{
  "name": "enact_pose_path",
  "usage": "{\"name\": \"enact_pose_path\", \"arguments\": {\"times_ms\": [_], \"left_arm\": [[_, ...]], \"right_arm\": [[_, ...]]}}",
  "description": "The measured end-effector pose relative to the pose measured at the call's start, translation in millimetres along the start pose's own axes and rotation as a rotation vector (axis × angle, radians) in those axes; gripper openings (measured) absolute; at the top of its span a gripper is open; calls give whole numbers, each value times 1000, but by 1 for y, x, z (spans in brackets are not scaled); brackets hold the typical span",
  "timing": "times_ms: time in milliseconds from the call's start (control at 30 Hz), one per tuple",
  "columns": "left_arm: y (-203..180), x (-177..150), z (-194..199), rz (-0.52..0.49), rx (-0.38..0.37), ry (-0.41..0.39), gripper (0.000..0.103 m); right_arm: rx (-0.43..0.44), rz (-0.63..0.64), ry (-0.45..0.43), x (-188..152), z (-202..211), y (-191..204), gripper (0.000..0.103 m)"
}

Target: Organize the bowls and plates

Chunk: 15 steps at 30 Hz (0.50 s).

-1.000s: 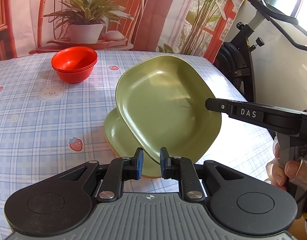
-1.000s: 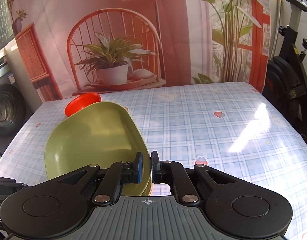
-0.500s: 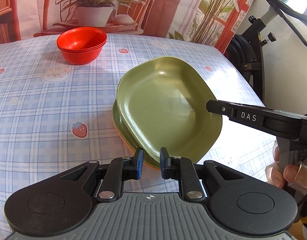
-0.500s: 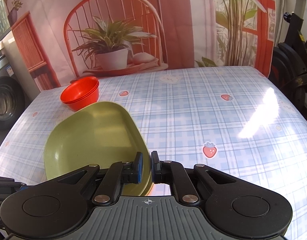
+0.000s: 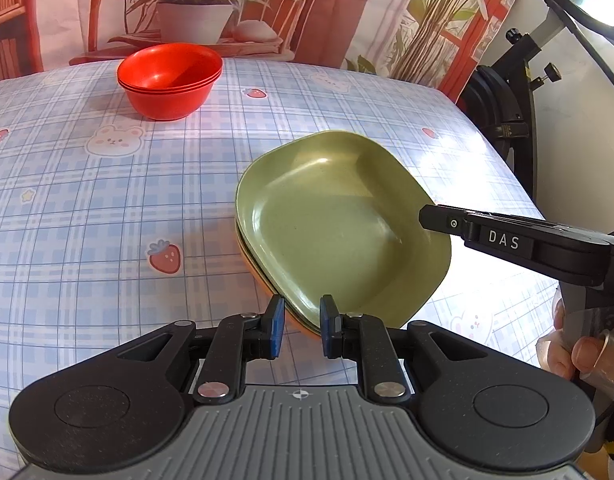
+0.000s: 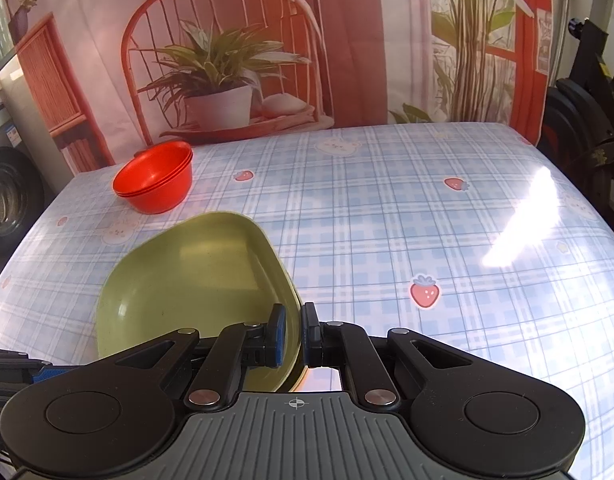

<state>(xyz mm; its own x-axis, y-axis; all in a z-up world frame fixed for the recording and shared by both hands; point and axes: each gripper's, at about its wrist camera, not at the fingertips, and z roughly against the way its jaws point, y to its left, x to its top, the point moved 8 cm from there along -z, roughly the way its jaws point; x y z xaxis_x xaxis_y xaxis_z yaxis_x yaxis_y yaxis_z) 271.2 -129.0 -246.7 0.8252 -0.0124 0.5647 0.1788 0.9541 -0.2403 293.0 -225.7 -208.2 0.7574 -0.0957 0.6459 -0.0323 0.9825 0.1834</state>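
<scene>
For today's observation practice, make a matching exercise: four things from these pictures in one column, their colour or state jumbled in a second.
Column 1:
1 stacked bowls
2 top plate
3 right gripper
4 left gripper

Column 2:
A open, empty
B red
C green
D shut on a plate rim

Pairs: 1-B, 2-C, 3-D, 4-A

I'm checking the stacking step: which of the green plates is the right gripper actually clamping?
The top green plate, the only one whose whole inside shows. The right gripper pinches its rim, while the plates beneath show only as thin edges.
</scene>
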Motion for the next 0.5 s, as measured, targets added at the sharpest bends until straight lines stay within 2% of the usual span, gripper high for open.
{"name": "enact_pose_path", "arguments": {"times_ms": [100,167,200,267,500], "left_arm": [[0,1,3,7,2,-1,22],[0,0,4,12,13,0,32],[0,1,5,11,21,-7,34],[2,1,6,13,31,-14,34],[9,0,3,60,31,-8,34]], "right_arm": [[-10,4,-1,0,1,-1,11],[-11,1,1,-1,1,-1,12],[-15,3,1,0,1,-2,13],[-20,4,2,0,0,-2,18],[-31,0,7,-3,-3,-6,19]]}}
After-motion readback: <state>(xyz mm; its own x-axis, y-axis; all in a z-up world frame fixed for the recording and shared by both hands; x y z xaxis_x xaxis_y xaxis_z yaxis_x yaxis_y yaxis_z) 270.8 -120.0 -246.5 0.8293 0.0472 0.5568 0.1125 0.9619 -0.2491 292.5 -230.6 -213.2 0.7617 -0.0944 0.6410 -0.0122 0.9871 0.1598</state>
